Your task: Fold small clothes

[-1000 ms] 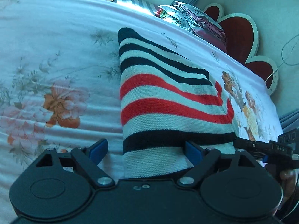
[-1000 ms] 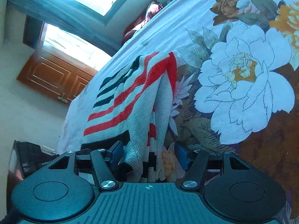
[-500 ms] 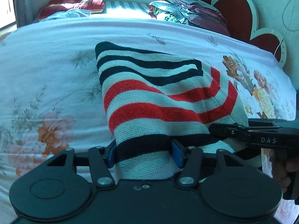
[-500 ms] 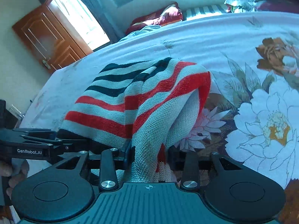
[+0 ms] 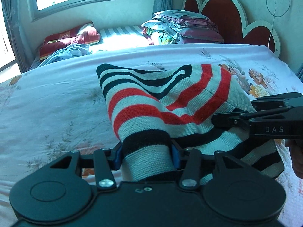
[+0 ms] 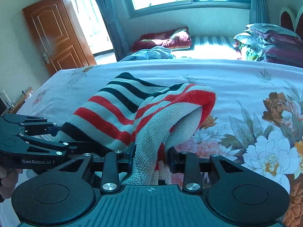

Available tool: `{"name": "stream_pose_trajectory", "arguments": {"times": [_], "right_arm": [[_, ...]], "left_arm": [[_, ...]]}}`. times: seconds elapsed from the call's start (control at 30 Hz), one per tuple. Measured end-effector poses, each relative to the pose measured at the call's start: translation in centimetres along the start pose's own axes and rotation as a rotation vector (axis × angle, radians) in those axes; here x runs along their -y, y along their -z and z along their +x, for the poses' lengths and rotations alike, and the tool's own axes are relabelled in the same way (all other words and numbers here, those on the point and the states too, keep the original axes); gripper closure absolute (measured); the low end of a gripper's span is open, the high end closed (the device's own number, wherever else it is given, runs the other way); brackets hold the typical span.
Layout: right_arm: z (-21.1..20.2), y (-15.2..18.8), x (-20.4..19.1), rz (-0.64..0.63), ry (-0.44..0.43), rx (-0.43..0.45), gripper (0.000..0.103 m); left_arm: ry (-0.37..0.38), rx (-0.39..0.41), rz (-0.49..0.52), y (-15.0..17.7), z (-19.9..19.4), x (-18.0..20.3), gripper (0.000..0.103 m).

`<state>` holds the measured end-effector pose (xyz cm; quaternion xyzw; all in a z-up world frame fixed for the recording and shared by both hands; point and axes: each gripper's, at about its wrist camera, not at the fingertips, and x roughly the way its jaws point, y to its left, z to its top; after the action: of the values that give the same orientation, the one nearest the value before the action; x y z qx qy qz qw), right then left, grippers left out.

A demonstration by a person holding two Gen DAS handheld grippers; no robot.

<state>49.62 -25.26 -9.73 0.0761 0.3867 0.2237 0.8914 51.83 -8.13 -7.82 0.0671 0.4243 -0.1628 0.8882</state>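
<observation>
Step in hand, judged: near hem of striped sweater [image 5: 161, 111] lifted for first fold. Left claw [image 5: 146, 154] closing, pinching hem bunched between its blue pads; right claw [image 6: 151, 155] closing likewise on the other hem corner. Sweater's far end resting on bed [image 5: 47, 102] ahead of both claws. Next move, likely: hem carried forward evenly, laid over far end. Count: sweater, one; claws, two; bed, one.
</observation>
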Motion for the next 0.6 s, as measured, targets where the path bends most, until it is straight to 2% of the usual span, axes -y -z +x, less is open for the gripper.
{"name": "stream_pose_trajectory", "arguments": {"times": [0.37,0.6], "right_arm": [[5.3,-1.7,-11.9,-0.08,-0.014,0.009,0.07],[9.8,-1.9,-17.8,-0.104,-0.05,-0.003,0.07]], "left_arm": [[-0.029,0.036,-0.034,3.0,-4.1,-10.1,0.057],[-0.048,0.034,-0.062,5.0,-5.5,-16.7,0.057]]}}
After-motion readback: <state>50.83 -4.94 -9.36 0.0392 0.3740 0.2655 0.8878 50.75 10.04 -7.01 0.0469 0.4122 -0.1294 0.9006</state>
